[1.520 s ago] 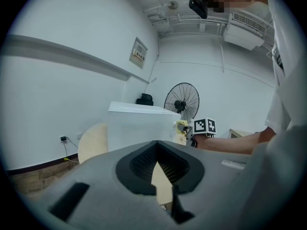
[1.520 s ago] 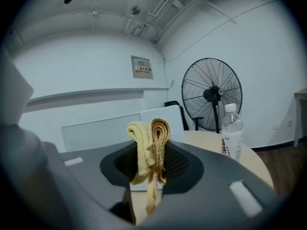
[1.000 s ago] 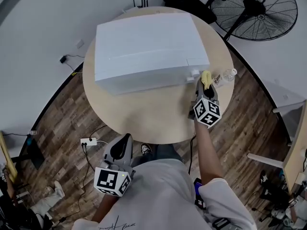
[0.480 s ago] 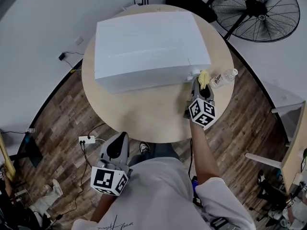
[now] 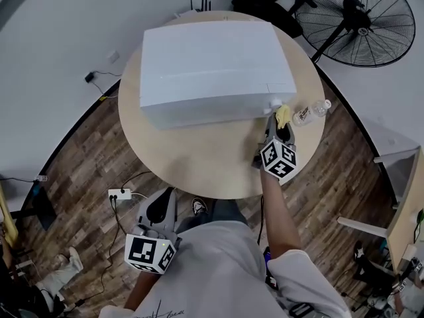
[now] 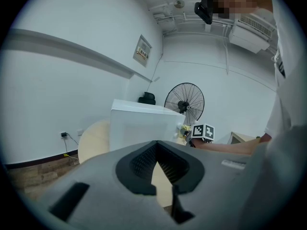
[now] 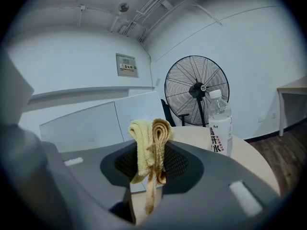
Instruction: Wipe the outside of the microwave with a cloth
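Note:
The white microwave (image 5: 212, 58) stands on a round wooden table (image 5: 199, 158); it also shows in the left gripper view (image 6: 139, 123) and the right gripper view (image 7: 96, 121). My right gripper (image 5: 281, 121) is shut on a folded yellow cloth (image 5: 283, 116) right at the microwave's front right corner. In the right gripper view the cloth (image 7: 148, 147) sticks up between the jaws of the right gripper (image 7: 151, 128). My left gripper (image 5: 161, 207) hangs low by my body, off the table, and the left gripper (image 6: 156, 145) has its jaws shut on nothing.
A clear water bottle (image 5: 311, 111) lies on the table just right of the cloth and stands close in the right gripper view (image 7: 219, 128). A black floor fan (image 5: 361, 18) is behind the table at the right. A power strip (image 5: 120, 195) lies on the wooden floor.
My right gripper with the cloth has crept a little forward, closer to the microwave's front right corner. The left gripper has stayed about where it was.

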Motion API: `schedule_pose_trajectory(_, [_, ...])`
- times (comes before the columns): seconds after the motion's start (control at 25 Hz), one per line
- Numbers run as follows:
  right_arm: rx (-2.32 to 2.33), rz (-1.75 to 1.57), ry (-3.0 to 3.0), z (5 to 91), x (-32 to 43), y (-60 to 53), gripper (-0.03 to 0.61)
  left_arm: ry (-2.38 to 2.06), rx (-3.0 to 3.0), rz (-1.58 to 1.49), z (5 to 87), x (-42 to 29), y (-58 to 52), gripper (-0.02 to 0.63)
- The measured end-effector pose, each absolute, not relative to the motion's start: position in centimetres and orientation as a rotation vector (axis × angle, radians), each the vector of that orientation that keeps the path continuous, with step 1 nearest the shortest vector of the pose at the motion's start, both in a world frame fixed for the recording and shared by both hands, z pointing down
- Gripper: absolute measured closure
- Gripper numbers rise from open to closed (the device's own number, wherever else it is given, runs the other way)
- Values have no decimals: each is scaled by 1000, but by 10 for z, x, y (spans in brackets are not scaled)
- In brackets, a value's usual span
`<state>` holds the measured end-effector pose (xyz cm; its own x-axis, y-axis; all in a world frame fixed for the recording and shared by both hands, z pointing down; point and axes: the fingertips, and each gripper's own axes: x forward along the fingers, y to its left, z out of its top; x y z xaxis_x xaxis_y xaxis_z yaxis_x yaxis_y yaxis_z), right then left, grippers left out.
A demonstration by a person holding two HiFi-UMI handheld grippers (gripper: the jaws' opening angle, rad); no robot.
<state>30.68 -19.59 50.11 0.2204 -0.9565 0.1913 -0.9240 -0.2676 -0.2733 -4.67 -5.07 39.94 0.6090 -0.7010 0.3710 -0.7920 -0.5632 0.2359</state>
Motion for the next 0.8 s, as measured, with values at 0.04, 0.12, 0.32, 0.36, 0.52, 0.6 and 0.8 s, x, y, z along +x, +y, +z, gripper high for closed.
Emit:
schedule_pose_trajectory(0.04, [-2373, -496, 1830, 501, 306, -195, 456, -1197, 2459, 330, 399, -48, -50, 623])
schedule_pose_trajectory(0.12, [-2369, -502, 1823, 502, 304, -194, 456, -1199, 2459, 331, 399, -50, -47, 623])
schedule_pose_trajectory(0.32, [-2357, -517, 1825, 503, 295, -193, 456, -1218, 2451, 316, 399, -57, -43, 623])
schedule_pose_trajectory(0.36, [-2352, -520, 1834, 504, 291, -194, 456, -1223, 2448, 313, 399, -58, -43, 623])
schedule_pose_trajectory(0.52, [-2341, -525, 1868, 507, 277, -196, 456, -1220, 2451, 315, 399, -57, -41, 623])
schedule_pose_trajectory(0.6, [-2342, -525, 1869, 508, 274, -196, 456, -1223, 2451, 310, 398, -58, -39, 623])
schedule_pose_trajectory(0.8, [-2337, -521, 1883, 508, 264, -199, 456, -1243, 2437, 304, 399, -66, -37, 623])
